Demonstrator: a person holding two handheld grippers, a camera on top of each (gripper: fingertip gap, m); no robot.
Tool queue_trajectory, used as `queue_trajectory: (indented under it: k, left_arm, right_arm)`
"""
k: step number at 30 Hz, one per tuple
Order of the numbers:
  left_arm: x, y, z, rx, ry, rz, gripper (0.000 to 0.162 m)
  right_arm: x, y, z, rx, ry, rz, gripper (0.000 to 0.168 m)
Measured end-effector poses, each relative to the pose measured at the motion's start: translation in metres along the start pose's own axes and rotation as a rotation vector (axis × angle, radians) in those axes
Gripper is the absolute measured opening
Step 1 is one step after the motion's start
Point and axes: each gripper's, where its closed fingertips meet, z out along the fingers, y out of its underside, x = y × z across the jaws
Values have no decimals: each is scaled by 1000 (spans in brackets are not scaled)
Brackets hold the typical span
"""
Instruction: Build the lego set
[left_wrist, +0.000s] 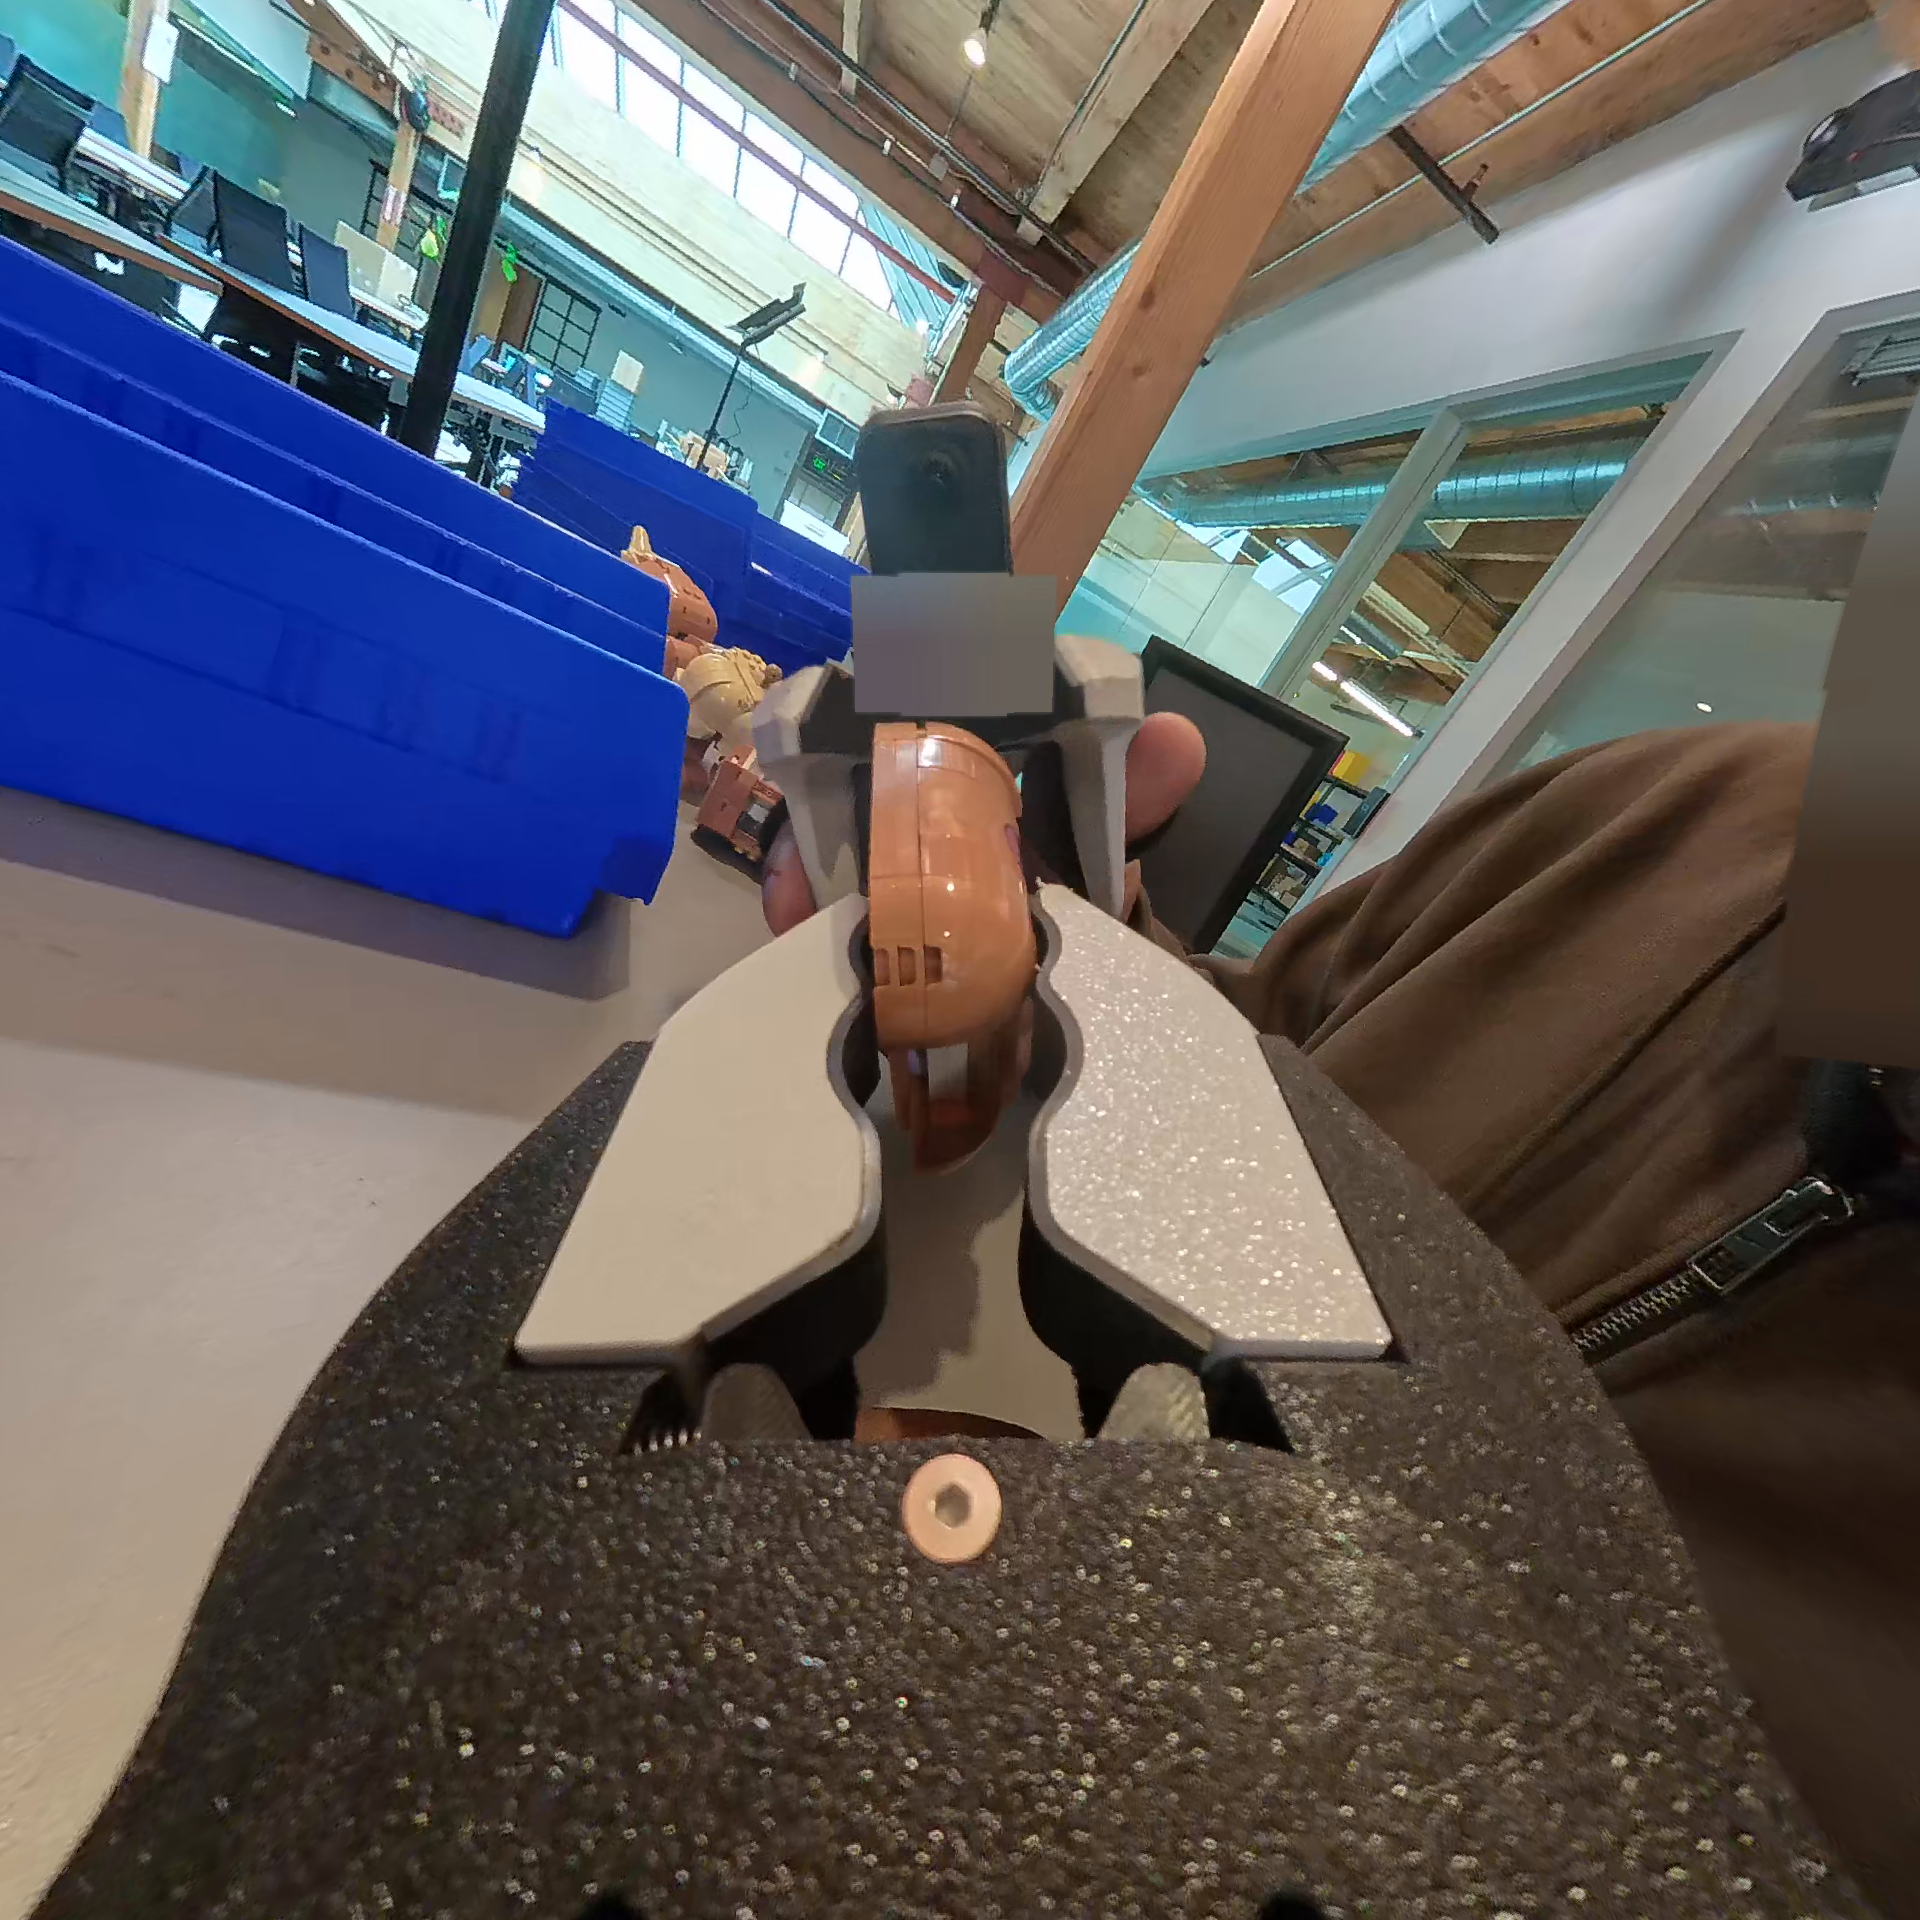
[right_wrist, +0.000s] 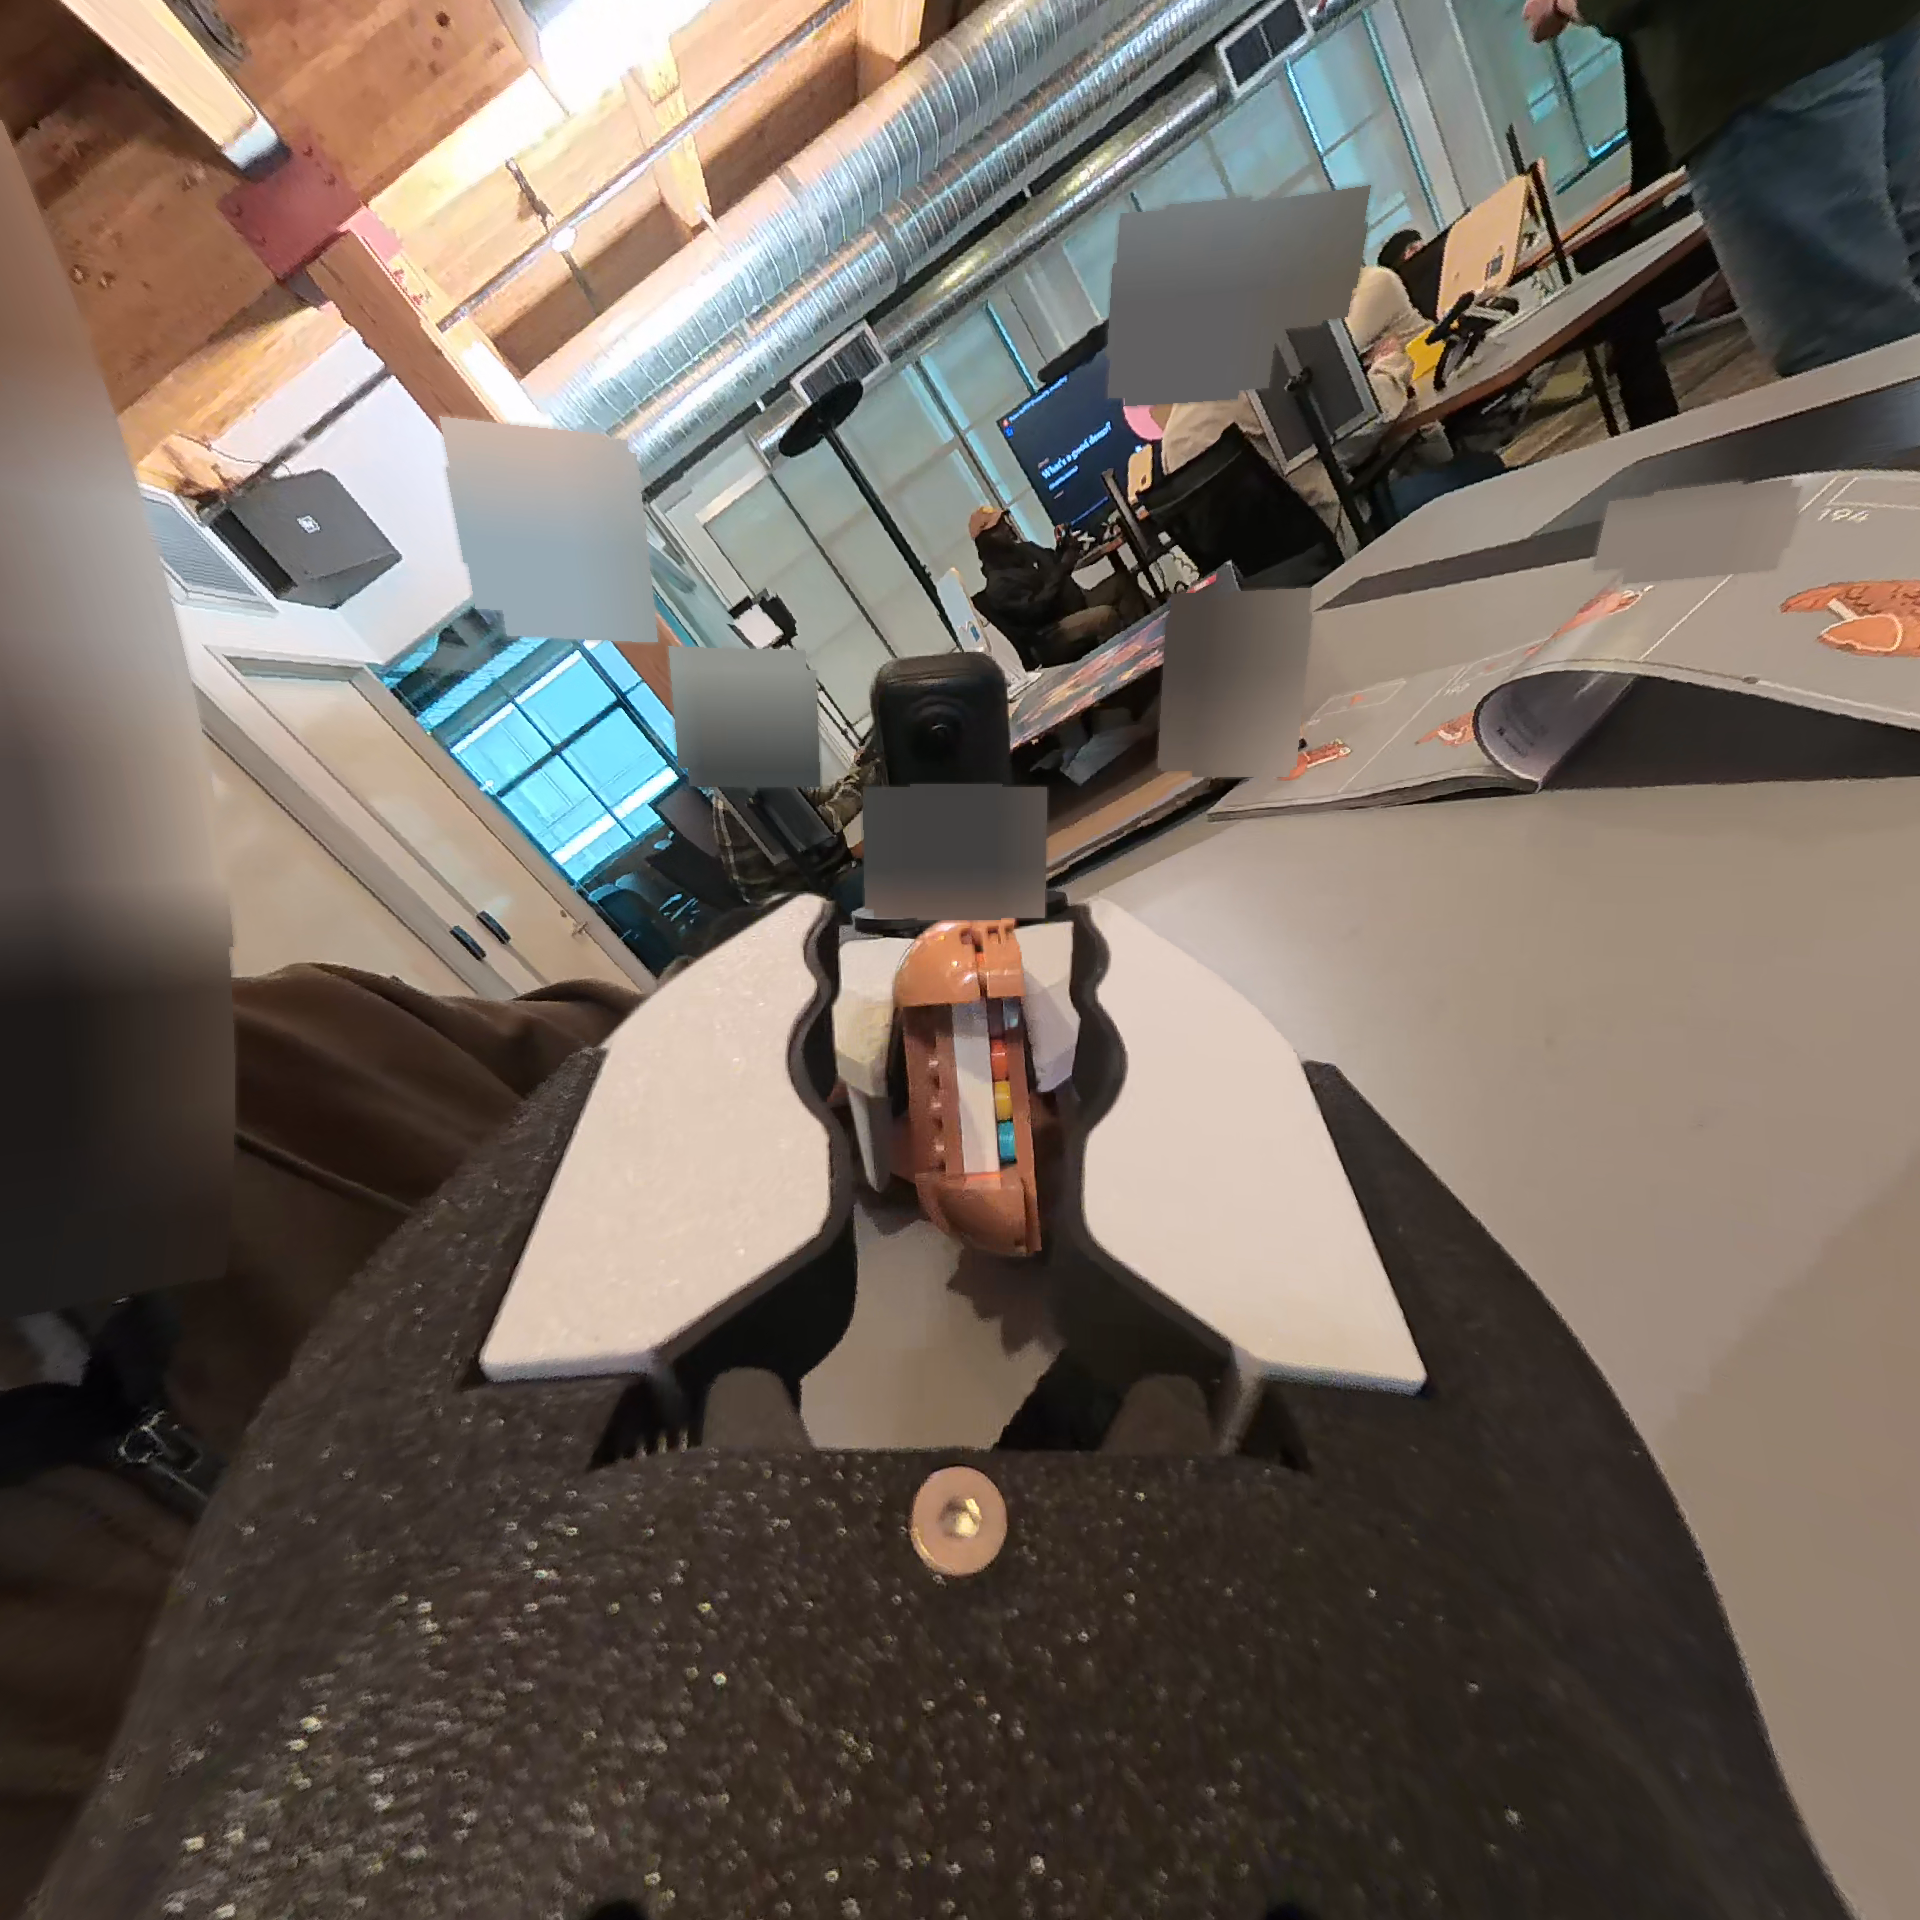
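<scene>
A rounded brown lego assembly (left_wrist: 951, 914) with white and coloured bricks inside (right_wrist: 977, 1091) is held in the air between the two grippers, which face each other. My left gripper (left_wrist: 948, 940) is shut on it; its white fingertips (right_wrist: 868, 1049) clamp both sides in the right wrist view. My right gripper (right_wrist: 956, 997) stands wider, with its jaws around the assembly and outside the left fingertips. From the left wrist view its grey fingers (left_wrist: 1101, 790) flank the piece, with a gap on one side.
Blue bins (left_wrist: 312, 675) line the grey table (left_wrist: 208, 1091) on the left, with tan and brown lego models (left_wrist: 717, 696) beside them. An open instruction booklet (right_wrist: 1662, 675) lies on the table (right_wrist: 1455, 1039). A person's brown jacket (left_wrist: 1558, 1039) is close. Only a small space, under 4 cm, lies between the two pairs of fingers.
</scene>
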Motion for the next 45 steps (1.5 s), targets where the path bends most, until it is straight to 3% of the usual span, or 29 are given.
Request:
queue_trajectory:
  k: [4,12,45]
  left_arm:
    - [1,-1,0,3,-4,23,25]
    - [5,3,2,-25,-13,85,25]
    - [8,18,4,-122,-15,206,25]
  right_arm:
    - [-1,9,2,-40,31,-46,43]
    - [-6,13,5,-46,30,-73,26]
    - [-12,24,-1,-54,5,-109,24]
